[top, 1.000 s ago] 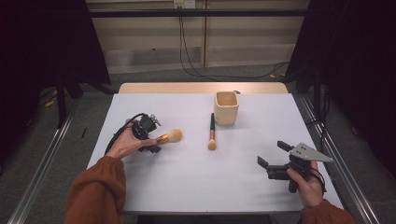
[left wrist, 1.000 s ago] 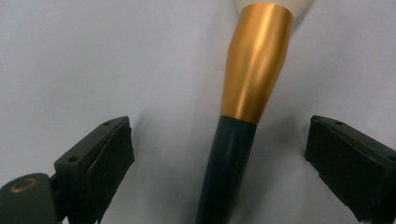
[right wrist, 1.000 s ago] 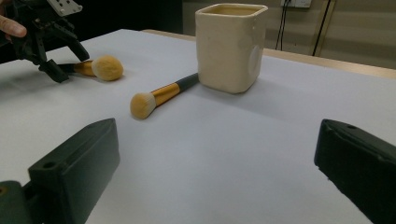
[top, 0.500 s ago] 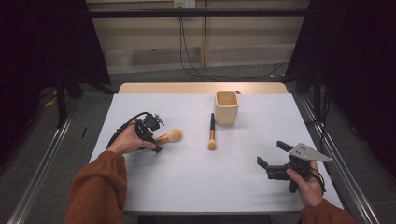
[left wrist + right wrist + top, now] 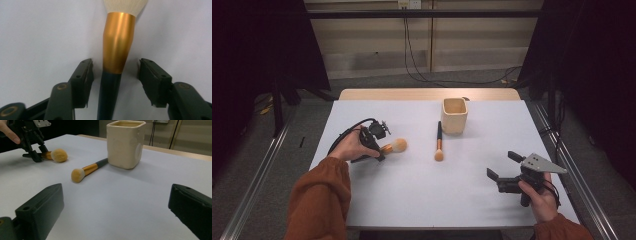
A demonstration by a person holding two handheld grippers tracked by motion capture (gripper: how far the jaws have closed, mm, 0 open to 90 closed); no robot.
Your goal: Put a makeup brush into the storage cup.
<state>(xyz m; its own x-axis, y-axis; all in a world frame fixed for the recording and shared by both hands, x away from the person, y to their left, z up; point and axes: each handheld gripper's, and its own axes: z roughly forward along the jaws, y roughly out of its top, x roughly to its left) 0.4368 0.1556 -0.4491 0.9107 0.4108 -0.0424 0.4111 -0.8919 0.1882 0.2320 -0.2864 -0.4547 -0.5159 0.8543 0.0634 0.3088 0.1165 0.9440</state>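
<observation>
A large powder brush (image 5: 394,146) with a gold ferrule, dark handle and pale bristles (image 5: 118,45) lies on the white table (image 5: 427,200) at the left. My left gripper (image 5: 379,151) is open and straddles it where ferrule meets handle (image 5: 115,64), with a gap on each side. A smaller gold-and-dark brush (image 5: 438,142) lies in the middle, bristles toward the front (image 5: 87,170). Just behind it stands a cream square cup (image 5: 454,115) (image 5: 125,143). My right gripper (image 5: 502,165) is held open near the front right, with nothing between its jaws (image 5: 116,195).
A bare wooden strip (image 5: 427,94) runs along the table's far edge. Metal rails (image 5: 257,190) flank the table on the floor. Cables (image 5: 412,55) hang behind. White tabletop lies open between the two grippers.
The left hand and its gripper have shifted slightly forward over the large brush's handle. The brush head stays where it was. The right gripper has not moved.
</observation>
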